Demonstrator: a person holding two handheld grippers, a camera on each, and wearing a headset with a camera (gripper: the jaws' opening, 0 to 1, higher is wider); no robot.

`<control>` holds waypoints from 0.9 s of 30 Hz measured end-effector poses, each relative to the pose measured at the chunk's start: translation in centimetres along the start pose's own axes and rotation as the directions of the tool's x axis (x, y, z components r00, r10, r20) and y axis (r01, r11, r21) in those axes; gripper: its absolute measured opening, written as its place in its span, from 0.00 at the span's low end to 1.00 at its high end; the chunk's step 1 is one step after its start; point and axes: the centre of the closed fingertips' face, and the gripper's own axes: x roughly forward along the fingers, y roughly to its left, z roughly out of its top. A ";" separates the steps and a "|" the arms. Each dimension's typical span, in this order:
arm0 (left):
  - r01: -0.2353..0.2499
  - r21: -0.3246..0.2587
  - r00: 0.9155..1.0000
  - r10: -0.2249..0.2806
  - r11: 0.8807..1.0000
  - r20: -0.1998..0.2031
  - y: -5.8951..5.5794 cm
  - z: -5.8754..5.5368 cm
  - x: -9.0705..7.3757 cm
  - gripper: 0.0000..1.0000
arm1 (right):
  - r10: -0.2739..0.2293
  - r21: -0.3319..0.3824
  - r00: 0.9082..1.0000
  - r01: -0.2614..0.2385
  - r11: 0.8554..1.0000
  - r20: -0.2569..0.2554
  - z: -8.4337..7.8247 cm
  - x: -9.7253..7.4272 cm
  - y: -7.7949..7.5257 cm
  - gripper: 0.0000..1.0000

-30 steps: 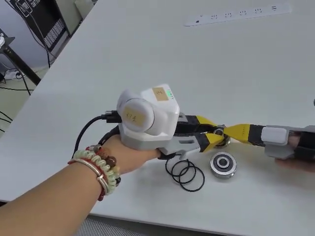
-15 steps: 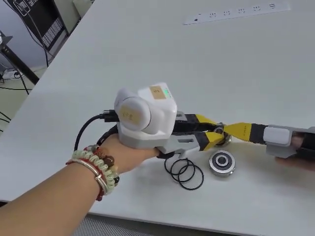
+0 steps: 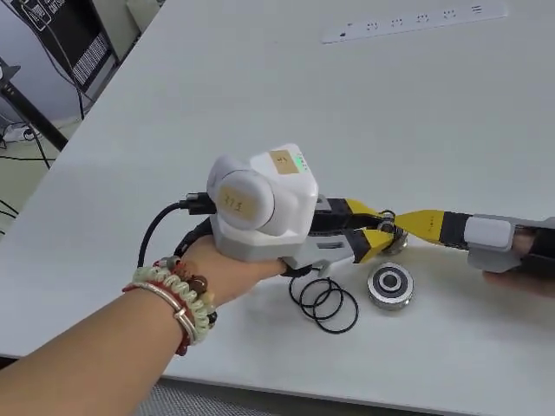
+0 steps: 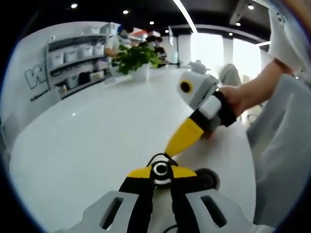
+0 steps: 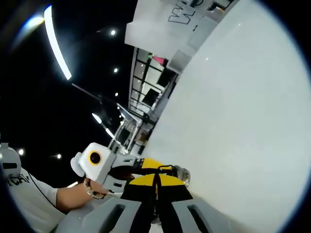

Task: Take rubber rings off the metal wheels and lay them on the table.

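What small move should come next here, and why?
Probably the right gripper pulls back, drawing the rubber ring off the wheel. Its tongs look shut on the ring, the left gripper clamps that wheel, and three rings already lie on the table.

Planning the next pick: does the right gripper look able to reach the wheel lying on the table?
Probably, once freed: the lying wheel sits uncovered near the right gripper, which is now shut on a rubber ring.
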 end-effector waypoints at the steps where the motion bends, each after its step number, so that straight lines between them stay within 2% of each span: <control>1: -0.002 -0.003 1.000 0.002 1.000 -0.002 0.0 0.0 0.0 0.14 | -0.026 0.013 1.000 0.025 1.000 0.002 0.1 0.0 -0.5 0.00; 5: -0.011 -0.037 1.000 0.011 0.999 -0.004 0.1 0.0 0.0 0.14 | -0.029 0.022 1.000 0.029 0.999 0.001 0.1 -0.1 -0.6 0.00; 12: -0.009 -0.030 1.000 0.009 1.000 -0.009 0.0 0.4 -0.4 0.14 | -0.059 0.019 0.998 0.059 0.998 -0.002 0.0 -0.1 -1.0 0.00; 15: -0.007 -0.036 1.000 0.007 0.999 0.020 0.1 1.4 -0.9 0.15 | -0.067 0.037 0.998 0.067 0.997 -0.002 0.0 -0.2 -1.0 0.00; 17: 0.007 -0.039 0.999 -0.005 0.999 0.042 0.0 2.2 -1.2 0.18 | -0.052 0.052 0.999 0.052 0.997 0.002 0.0 -0.3 -0.6 0.00; 21: 0.027 -0.022 0.998 -0.026 0.999 0.058 -0.4 3.6 -1.7 0.22 | -0.054 0.056 0.998 0.053 0.997 0.024 0.6 -0.8 -0.4 0.00; 24: 0.035 0.018 0.996 -0.037 0.999 0.083 -0.7 5.2 -2.5 0.25 | -0.053 0.082 0.997 0.048 0.995 0.053 1.4 -1.4 -0.2 0.00; 27: 0.050 0.049 0.996 -0.054 0.998 0.078 -1.1 5.8 -3.3 0.30 | -0.058 0.076 0.996 0.053 0.996 0.062 1.6 -2.0 0.3 0.00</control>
